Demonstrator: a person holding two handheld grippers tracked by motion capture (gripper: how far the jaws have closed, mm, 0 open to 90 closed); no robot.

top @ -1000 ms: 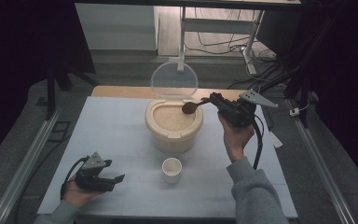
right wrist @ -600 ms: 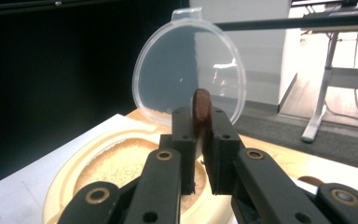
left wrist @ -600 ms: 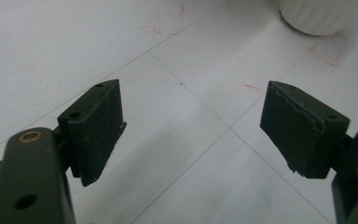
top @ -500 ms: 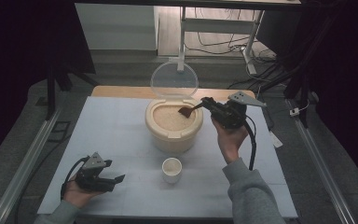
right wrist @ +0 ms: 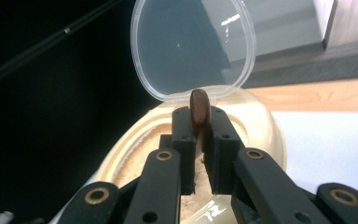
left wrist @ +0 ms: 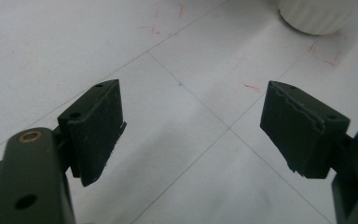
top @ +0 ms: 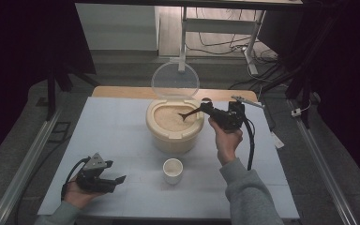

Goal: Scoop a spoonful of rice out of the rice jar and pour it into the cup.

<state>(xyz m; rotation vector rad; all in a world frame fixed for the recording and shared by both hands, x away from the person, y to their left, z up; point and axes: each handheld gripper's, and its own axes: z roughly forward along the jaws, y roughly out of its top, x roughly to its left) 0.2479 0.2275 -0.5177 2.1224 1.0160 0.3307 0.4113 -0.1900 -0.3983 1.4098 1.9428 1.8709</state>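
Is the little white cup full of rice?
No, the little white cup stands empty on the table, in front of the big rice container.

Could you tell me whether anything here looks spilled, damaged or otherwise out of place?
Nothing looks spilled: the rice stays inside the open container, its clear lid stands upright, and the small cup is upright. One small oddity: the pad on the idle left gripper has a ragged, worn edge. The right gripper holds the spoon normally.

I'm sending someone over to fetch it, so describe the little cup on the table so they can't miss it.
Start at the big cream container with its clear lid up, mid-table. Just in front of it, nearer the person, stands the small white cup, alone on the pale mat. It's the smallest, whitest vessel there.
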